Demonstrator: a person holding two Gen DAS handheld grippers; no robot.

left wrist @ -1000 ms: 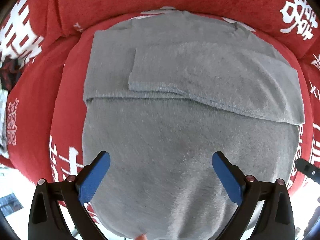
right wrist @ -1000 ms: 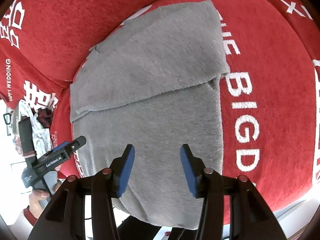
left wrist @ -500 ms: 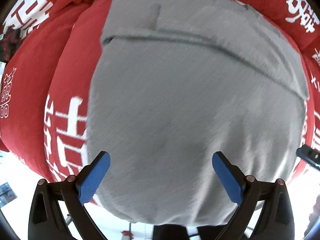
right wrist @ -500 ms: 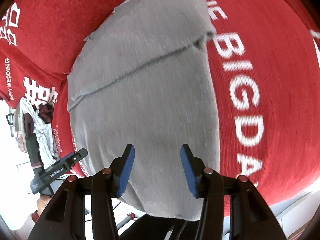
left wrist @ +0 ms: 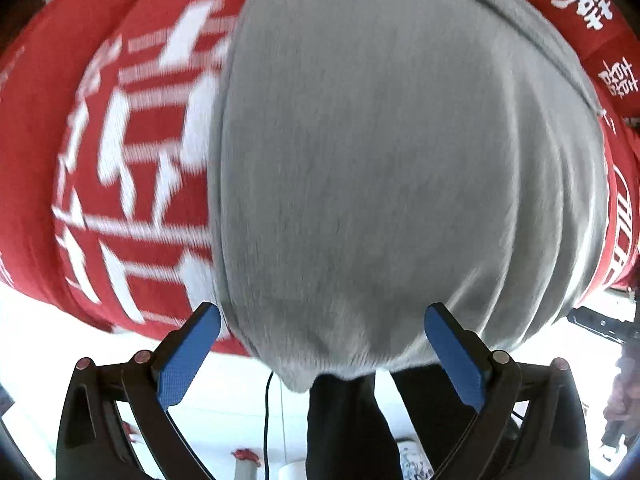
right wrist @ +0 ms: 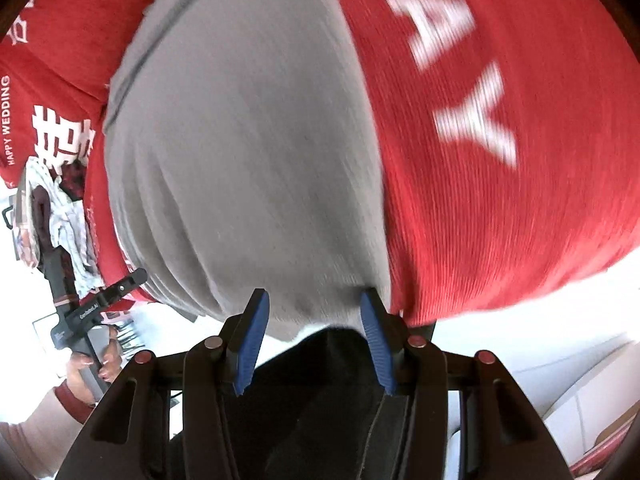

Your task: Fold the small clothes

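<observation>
A grey knitted garment lies flat on a red printed cover, its near hem hanging over the front edge. It also shows in the right wrist view. My left gripper is open, its blue pads on either side of the hanging hem, near its left corner. My right gripper is open with its pads straddling the hem near its right corner. Neither is closed on the cloth. The left gripper also shows in the right wrist view.
The red cover carries white lettering and spreads around the garment. A pile of other clothes lies at the far left. The person's dark trousers stand below the hem, over a white floor.
Both grippers have drawn back and down from over the garment's middle to its near hem. The folded upper part has slid to the top of both views. Jaws stay open.
</observation>
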